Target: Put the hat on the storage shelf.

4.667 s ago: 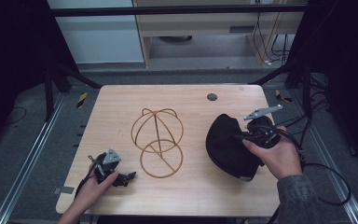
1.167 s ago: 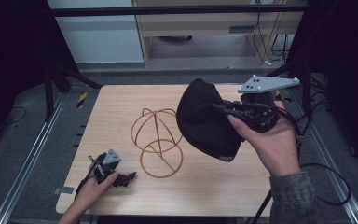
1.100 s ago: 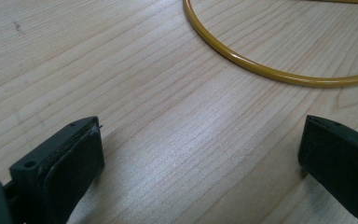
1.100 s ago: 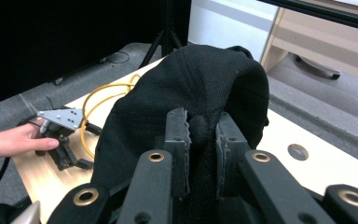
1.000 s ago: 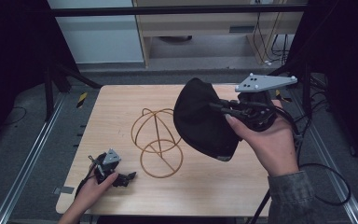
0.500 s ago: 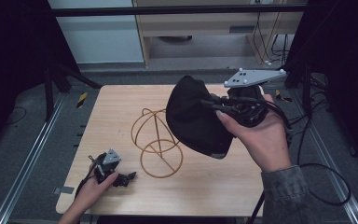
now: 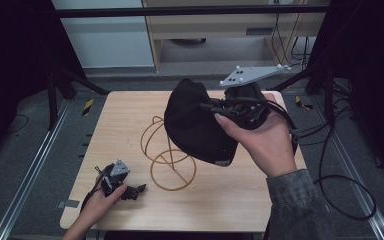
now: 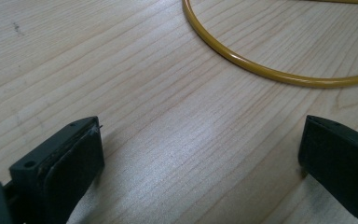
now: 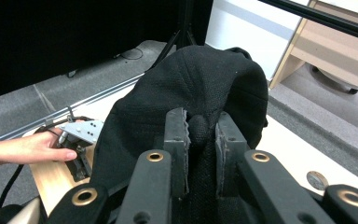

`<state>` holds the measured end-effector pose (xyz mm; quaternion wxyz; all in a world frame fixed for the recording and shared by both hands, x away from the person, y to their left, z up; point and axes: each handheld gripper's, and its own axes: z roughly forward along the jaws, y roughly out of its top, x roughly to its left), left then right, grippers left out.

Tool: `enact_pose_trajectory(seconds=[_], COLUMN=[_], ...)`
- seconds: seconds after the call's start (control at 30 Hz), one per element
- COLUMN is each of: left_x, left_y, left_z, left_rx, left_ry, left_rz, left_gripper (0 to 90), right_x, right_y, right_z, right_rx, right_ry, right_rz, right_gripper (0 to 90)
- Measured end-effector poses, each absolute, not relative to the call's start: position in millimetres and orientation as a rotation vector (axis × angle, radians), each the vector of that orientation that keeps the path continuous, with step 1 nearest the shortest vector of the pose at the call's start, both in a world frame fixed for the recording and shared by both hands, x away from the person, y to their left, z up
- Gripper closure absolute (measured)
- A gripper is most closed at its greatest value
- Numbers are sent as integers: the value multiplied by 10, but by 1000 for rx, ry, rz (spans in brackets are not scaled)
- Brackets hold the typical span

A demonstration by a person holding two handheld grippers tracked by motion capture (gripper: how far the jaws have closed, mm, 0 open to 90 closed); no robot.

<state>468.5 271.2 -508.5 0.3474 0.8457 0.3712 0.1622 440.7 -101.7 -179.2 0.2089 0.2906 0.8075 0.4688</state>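
since the earlier frames, the black cap [image 7: 197,125] has come up off the right side of the table [image 7: 260,200] and travelled left, so it now hangs in the air over the gold wire stand [image 7: 167,155], partly covering the stand's top loops in the high view. the right gripper [image 7: 215,107] pinches a fold of the cap's cloth; in the right gripper view the two pads are clamped tight on a bunched ridge of fabric [image 9: 199,133], with the crown bulging up beyond them. the left gripper [image 7: 135,190] rests on the table near the front left corner, jaws wide apart with nothing between them, as the left gripper view shows bare wood and a curve of the stand's base ring [image 8: 270,72] ahead of it.

the step in hand looks like setting the cap over the stand. to do it well, the open underside should face down and sit centred above the loops before lowering, otherwise the brim may snag a wire and tip the light frame. the idle left gripper could steady the base ring. lower slowly, and let go only once the crown rests on top.
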Motion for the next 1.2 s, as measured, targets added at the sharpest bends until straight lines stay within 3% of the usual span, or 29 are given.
enact_pose_trajectory(seconds=[1.2], left_x=[4689], left_y=[2711], left_z=[-5085], left_rx=[2196], left_ry=[959], left_rz=[420], left_gripper=[0], right_x=[4661], right_y=[-291], right_z=[-1728], right_rx=[686], right_ry=[2391], right_rz=[1220], right_gripper=[784])
